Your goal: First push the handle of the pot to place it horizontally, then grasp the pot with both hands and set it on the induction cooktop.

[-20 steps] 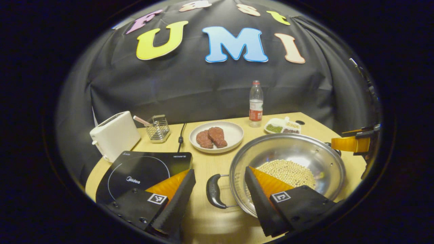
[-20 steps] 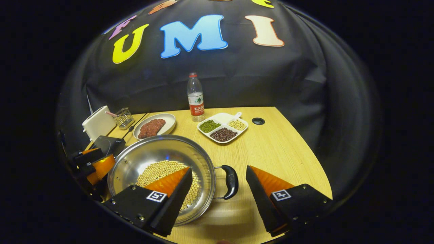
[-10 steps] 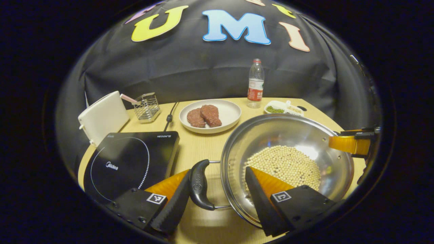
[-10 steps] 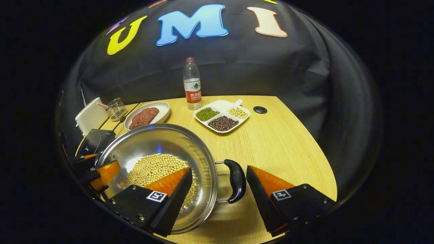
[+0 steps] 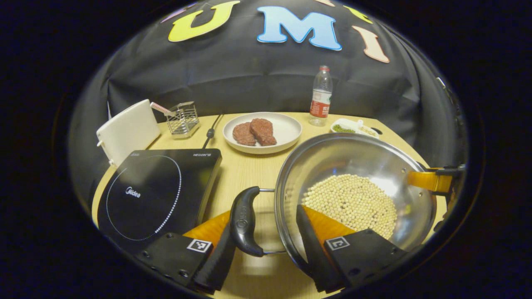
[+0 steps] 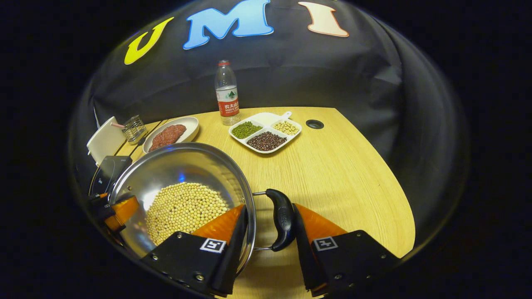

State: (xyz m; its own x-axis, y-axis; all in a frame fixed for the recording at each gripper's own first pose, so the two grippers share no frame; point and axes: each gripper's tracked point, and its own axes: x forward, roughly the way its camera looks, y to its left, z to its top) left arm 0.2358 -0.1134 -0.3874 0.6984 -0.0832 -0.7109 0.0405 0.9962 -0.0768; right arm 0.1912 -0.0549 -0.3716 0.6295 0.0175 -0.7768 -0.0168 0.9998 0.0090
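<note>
A steel pot (image 5: 332, 166) holding soybeans (image 5: 349, 203) stands right of the black induction cooktop (image 5: 153, 191). Its two black handles lie level, one on each side. My left gripper (image 5: 264, 220) has closed across the left handle (image 5: 245, 220): one finger presses the handle's outer side, the other is inside the pot wall. My right gripper (image 6: 269, 209) holds the right handle (image 6: 282, 218) and the rim of the pot (image 6: 178, 166) the same way. Each view also shows the other gripper across the pot, the right gripper (image 5: 430, 180) and the left gripper (image 6: 118, 209). The cooktop (image 6: 104, 174) sits beyond the pot.
Behind the pot are a white plate (image 5: 286, 133) with meat, a water bottle (image 5: 321, 97) and a divided dish (image 6: 266, 135) of beans. A white toaster (image 5: 126, 133) and a wire basket (image 5: 183, 120) stand behind the cooktop. The table has a cable hole (image 6: 314, 123).
Both grippers moved in towards the pot's handles and narrowed from wide open until their fingers clamp handle and rim. The pot looms larger in both views.
</note>
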